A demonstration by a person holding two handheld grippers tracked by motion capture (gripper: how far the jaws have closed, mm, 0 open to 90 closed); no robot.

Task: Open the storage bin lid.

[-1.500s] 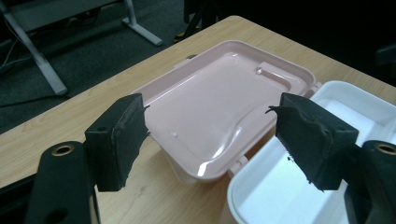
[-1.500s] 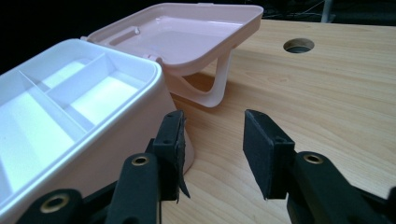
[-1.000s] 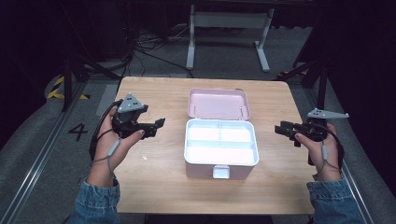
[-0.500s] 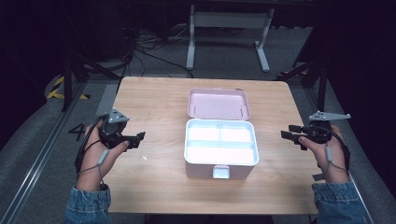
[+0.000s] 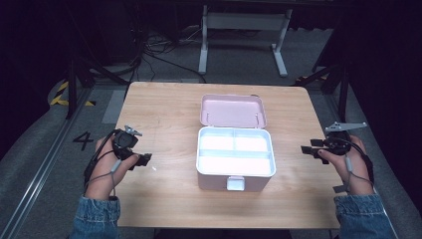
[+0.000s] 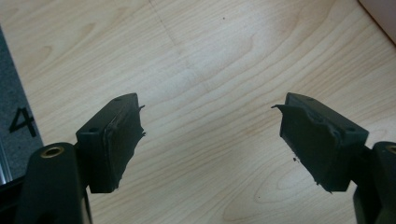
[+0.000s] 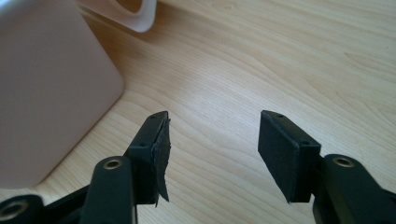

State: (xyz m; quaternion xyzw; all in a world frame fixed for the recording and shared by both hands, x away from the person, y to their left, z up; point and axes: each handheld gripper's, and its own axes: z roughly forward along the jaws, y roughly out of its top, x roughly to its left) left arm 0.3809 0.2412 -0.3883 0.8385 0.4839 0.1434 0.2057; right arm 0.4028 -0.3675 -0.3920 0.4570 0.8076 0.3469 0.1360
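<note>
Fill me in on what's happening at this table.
A person sits at a wooden table with a gripper in each hand. A pink box lies open in the middle, its lid folded back, compartments apparently empty. The left gripper and right gripper flank it, both open, holding nothing.

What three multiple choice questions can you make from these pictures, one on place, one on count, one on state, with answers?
1. Where is the pink box on the table?
A. near the middle
B. far left corner
C. under the left gripper

2. How many compartments show inside it?
A. one
B. three
C. six

3. How is the box lid?
A. shut
B. open, laid back
C. removed, on the floor

Answers: A, the box sits between the left gripper and right gripper; B, two small compartments behind one long; B, the lid lies behind the tray.
</note>
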